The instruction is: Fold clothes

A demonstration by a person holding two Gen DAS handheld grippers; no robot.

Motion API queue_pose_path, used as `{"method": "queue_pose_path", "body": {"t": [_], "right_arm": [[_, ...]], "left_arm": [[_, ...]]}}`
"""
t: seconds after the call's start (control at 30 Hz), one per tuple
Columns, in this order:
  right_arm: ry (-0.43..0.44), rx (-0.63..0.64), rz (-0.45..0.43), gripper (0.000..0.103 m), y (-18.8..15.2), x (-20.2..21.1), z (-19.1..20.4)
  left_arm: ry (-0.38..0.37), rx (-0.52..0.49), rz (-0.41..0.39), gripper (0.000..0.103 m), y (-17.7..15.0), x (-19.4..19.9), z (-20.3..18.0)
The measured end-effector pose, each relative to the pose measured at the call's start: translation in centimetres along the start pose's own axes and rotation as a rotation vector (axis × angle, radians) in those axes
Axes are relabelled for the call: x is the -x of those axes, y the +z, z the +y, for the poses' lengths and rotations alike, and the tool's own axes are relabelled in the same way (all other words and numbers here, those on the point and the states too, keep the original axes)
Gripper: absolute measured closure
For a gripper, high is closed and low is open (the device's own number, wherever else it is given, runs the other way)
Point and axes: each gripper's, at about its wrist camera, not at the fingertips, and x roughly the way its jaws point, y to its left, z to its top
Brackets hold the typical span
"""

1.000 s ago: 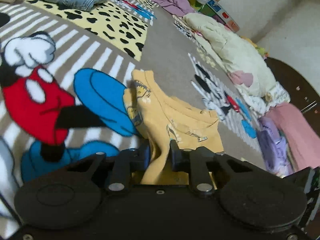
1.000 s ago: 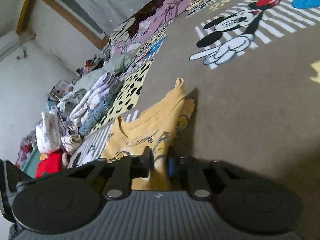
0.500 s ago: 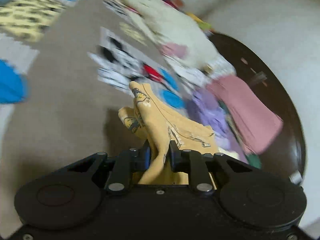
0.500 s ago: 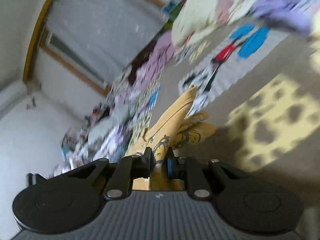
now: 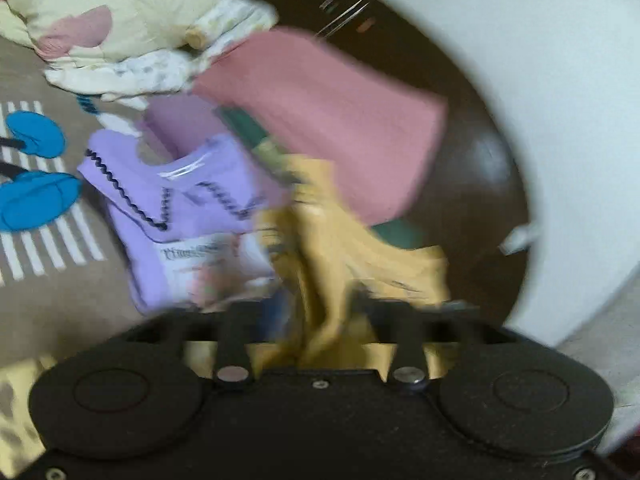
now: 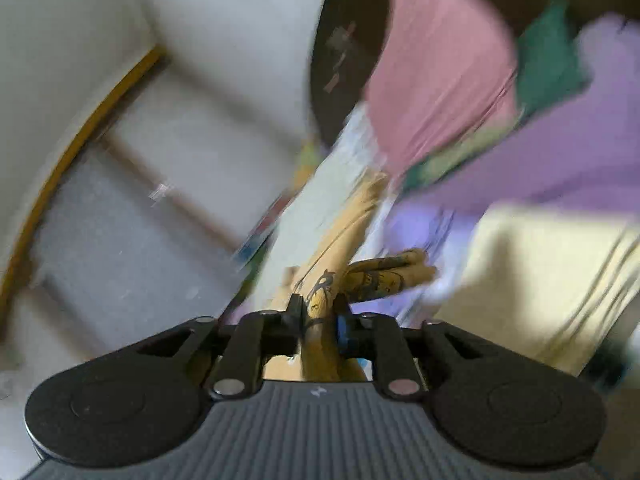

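The yellow printed shirt [image 5: 344, 248] is folded small and held up in both grippers. My left gripper [image 5: 320, 312] is shut on its near edge; the frame is blurred, and the shirt hangs in front of a folded purple top [image 5: 180, 208] and a folded pink garment [image 5: 332, 112]. My right gripper [image 6: 319, 312] is shut on the shirt [image 6: 352, 248], whose sleeves stick out to the right. The pink garment [image 6: 436, 80] and the purple clothes [image 6: 560, 152] lie ahead of it.
A dark round table [image 5: 480, 160] stands behind the pile against a white wall [image 5: 560, 80]. A cream bedding bundle [image 5: 112, 12] lies at the upper left. The cartoon rug [image 5: 40, 184] is at the left. A window [image 6: 120, 220] shows in the right wrist view.
Both grippers have swung fast with the yellow shirt from over the rug to the stack of folded clothes by the dark table. Both stay shut on it.
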Motion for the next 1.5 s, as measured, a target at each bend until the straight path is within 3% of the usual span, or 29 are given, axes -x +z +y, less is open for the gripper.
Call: {"method": "queue_pose_path", "body": {"t": [0.03, 0.07, 0.1, 0.13, 0.27, 0.4, 0.47, 0.57, 0.7, 0.87, 0.97, 1.13, 1.23, 1.5], "right_arm": [[-0.052, -0.032, -0.010, 0.008, 0.6, -0.5, -1.1], [-0.105, -0.064, -0.020, 0.006, 1.3, -0.9, -2.2], [-0.157, -0.096, -0.031, 0.019, 1.9, -1.4, -3.3], [-0.194, -0.123, -0.027, 0.024, 2.3, -1.6, -4.4], [-0.183, 0.009, 0.032, 0.024, 0.8, 0.6, -5.1], [-0.152, 0.132, 0.132, 0.024, -0.9, 1.1, -3.1], [-0.141, 0.220, 0.191, 0.023, -1.9, 0.8, -0.9], [-0.121, 0.380, 0.255, 0.012, -4.4, 0.4, 3.8], [-0.110, 0.554, 0.312, 0.000, -7.9, -0.2, 8.6], [-0.098, 0.730, 0.388, 0.000, -13.4, 1.4, 14.2], [-0.072, 0.796, 0.431, 0.000, -16.4, 2.4, 16.7], [-0.037, 0.892, 0.497, 0.000, -21.2, 3.3, 19.9], [-0.013, 0.930, 0.531, 0.000, -23.5, 4.0, 21.1], [0.042, 1.002, 0.593, 0.000, -27.7, 5.3, 23.2]], "left_arm": [[0.092, -0.005, 0.034, 0.033, -0.3, -1.6, 0.2], [0.109, 0.010, 0.054, 0.033, -1.1, -2.1, 0.6], [0.077, 0.028, 0.047, 0.033, -2.3, -1.6, 1.1], [0.039, 0.046, 0.036, 0.033, -3.5, -1.0, 1.5], [0.090, 0.051, 0.014, 0.033, -8.6, 3.0, 3.2], [0.207, -0.030, -0.023, 0.028, -12.1, 8.8, 2.8], [0.288, -0.078, -0.053, 0.023, -13.5, 11.9, 2.5], [0.424, -0.101, -0.101, 0.012, -15.8, 17.3, 2.3], [0.626, -0.072, -0.164, 0.008, -18.3, 23.8, 2.3], [0.849, -0.009, -0.200, 0.004, -20.6, 29.3, 2.6], [0.928, 0.047, -0.225, 0.003, -22.0, 32.2, 3.0], [1.000, 0.140, -0.258, 0.003, -24.7, 36.4, 3.5], [1.039, 0.135, -0.281, 0.000, -26.3, 38.2, 3.2], [1.066, 0.178, -0.325, 0.000, -28.5, 40.8, 2.5]]}}
